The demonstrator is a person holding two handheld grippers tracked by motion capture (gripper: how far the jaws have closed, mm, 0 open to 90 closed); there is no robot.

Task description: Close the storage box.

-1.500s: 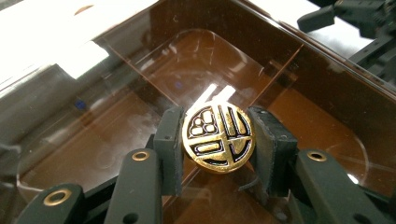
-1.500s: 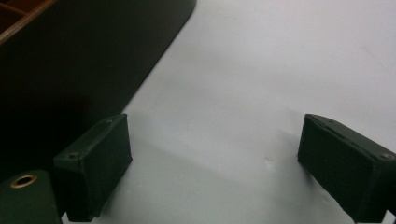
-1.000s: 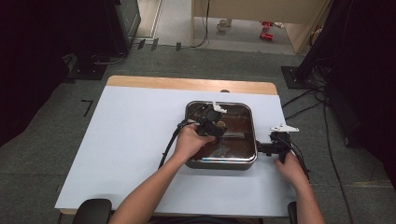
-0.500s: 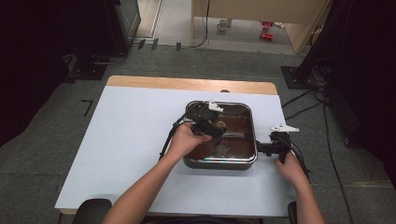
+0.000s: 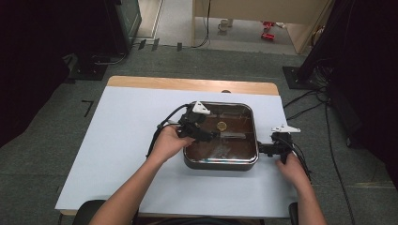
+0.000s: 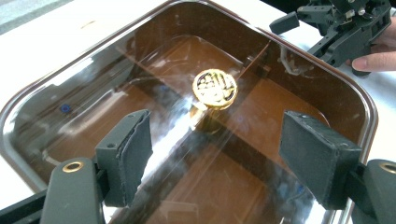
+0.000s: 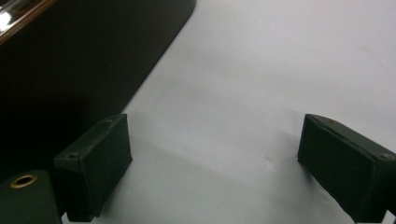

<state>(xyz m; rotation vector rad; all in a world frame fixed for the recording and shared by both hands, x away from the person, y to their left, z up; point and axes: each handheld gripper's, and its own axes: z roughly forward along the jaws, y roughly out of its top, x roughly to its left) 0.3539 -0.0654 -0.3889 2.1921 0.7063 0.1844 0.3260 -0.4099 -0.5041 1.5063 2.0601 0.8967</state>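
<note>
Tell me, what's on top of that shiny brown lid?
A round gold knob stands at the middle of the lid. Through the tinted lid, dividers split the pan into compartments. Glare and the tint hide whatever lies inside them.

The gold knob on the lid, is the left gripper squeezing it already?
No. In the left gripper view the gold knob sits untouched on the brown glass lid, ahead of the left gripper, whose jaws stand wide apart.

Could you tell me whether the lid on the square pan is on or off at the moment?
On. The glass lid, with its gold knob, covers the pan; the left tongs hover open above it.
</note>
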